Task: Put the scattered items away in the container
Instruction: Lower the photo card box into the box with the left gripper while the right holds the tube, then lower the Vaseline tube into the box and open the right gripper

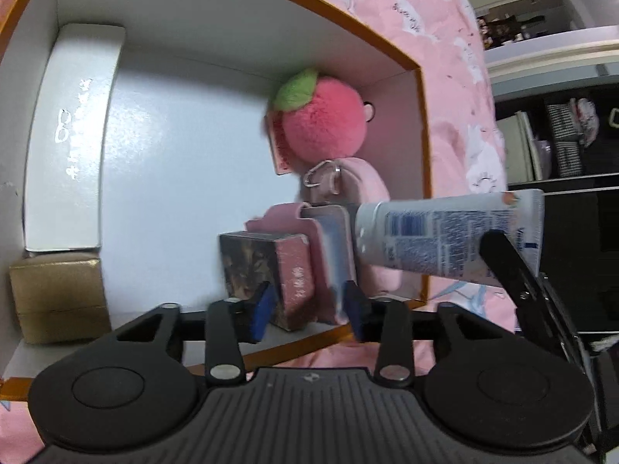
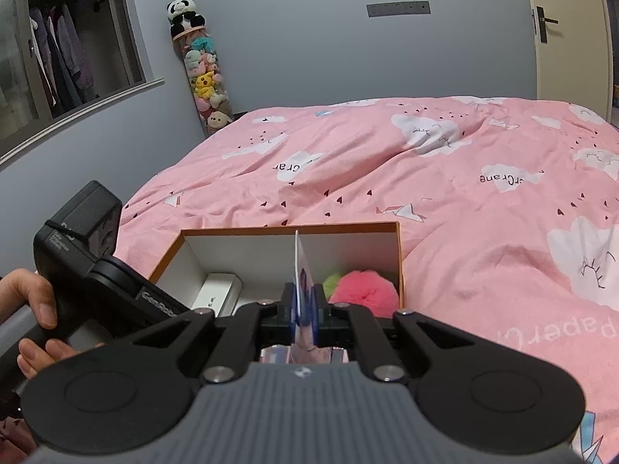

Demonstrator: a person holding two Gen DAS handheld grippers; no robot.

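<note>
Nearest in the left wrist view, the left gripper (image 1: 307,311) is being held with its jaws parted over the near edge of the container (image 1: 423,178). A small patterned box (image 1: 267,274) is sitting between the blue pads (image 1: 264,305), but the pads are not seen pressing on it, so it is judged released and resting on the container floor against a pink card holder (image 1: 329,247).

Just to its right, a white tube (image 1: 448,236) is being gripped at its flat tail by the right gripper (image 2: 305,309), whose jaws are clenched on it. The tube's long axis is lying across the container's right wall, cap end pointing inward over the pink holder, tail end outside. The coming move is judged to depend on this: the tube must be carried inward and lowered along that axis, and the right hand is the nearer one.

Farther in, a pink plush fruit (image 1: 323,120) is lying in the far corner, with a white box (image 1: 71,135) and a gold box (image 1: 58,297) along the left wall.
</note>
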